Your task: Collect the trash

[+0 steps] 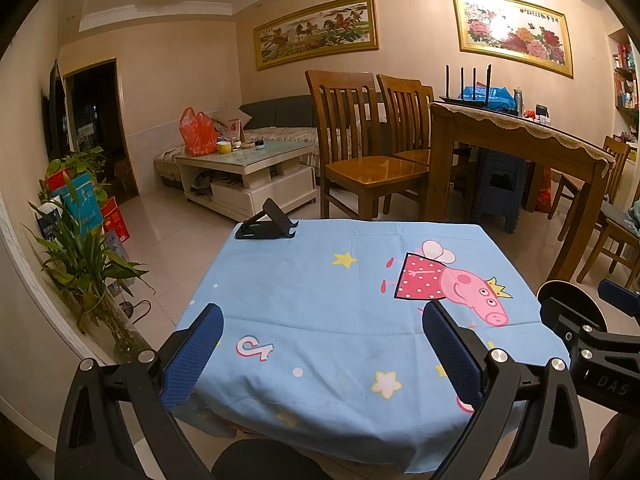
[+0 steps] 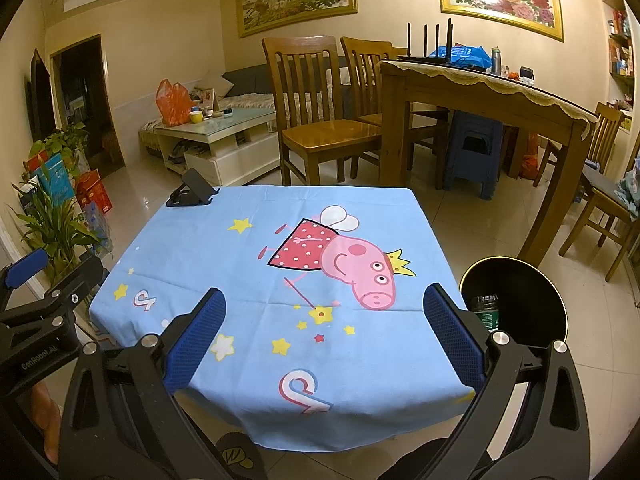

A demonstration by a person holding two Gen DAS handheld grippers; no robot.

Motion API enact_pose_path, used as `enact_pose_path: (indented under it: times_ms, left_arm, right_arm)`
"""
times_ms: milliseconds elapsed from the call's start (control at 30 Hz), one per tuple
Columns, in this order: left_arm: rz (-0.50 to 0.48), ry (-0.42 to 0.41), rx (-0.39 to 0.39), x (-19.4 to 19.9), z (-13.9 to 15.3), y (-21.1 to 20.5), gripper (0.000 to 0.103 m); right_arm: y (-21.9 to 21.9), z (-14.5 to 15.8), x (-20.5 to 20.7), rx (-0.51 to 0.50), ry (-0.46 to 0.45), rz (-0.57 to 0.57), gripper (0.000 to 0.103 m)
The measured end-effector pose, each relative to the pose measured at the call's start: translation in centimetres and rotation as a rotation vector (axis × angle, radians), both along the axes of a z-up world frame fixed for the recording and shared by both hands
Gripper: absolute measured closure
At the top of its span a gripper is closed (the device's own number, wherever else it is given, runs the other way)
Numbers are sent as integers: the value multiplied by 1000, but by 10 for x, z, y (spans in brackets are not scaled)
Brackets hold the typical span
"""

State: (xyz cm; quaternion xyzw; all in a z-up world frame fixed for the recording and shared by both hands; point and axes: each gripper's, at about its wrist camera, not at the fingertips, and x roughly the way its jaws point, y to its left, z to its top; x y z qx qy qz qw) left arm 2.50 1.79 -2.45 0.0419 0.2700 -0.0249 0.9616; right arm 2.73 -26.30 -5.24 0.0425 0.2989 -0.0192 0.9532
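hovering side by side over the near edge of the small table point(image 2: 132, 264), both grippers are sitting released, jaws spread wide with nothing between the blue pads. the left gripper point(image 1: 320, 360) is hanging above the near-left part of the blue cartoon cloth point(image 1: 320, 292), and the right gripper point(image 2: 324, 344) is hanging above the near-right part, just beside the black bin point(image 2: 520, 272) standing on the floor off the table's near-right corner.

the bin is probably being kept there so that anything picked from the table is only travelling a short way to the right before dropping in. inside it, a dark bottle with a green label point(image 2: 486, 312) is showing against the near wall, so at least one piece of trash is already lying collected; what else is lying deeper in the bin is hidden in the dark.

the cloth itself is showing no loose trash in either view. the only thing standing on it is a black folding phone stand point(image 2: 192, 192) at the far-left corner, well apart from both grippers, and it is looking more like equipment than rubbish.

judging from this, the table part of the task is looking finished or nearly so, and the grippers are resting in a neutral, ready pose. the cluttered coffee table point(image 1: 244, 160) far on the left is sitting well out of reach.
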Motion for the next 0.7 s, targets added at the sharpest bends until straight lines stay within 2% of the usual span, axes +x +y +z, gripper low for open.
enact_pose_path:
  times_ms: [167,300,433,600,700]
  left_arm:
    - [3,-14,-7,-3,0,0,7]
    - [-56,-8,-73,-4,2,2,7]
    - [-32,-30,-87,-9,4,4,7]
    - [47,-125,-9,-19,9,-3,7]
    - [48,-131,36,-21,8,-12,7]
  right_arm:
    - [0,0,-1,-1,1,0,5]
    - [-1,1,-1,0,0,0,6]
    - [-1,0,-2,1,2,-1,5]
    - [-1,-2,-3,1,4,0,6]
    - [-3,-5,-4,2,8,-2,6]
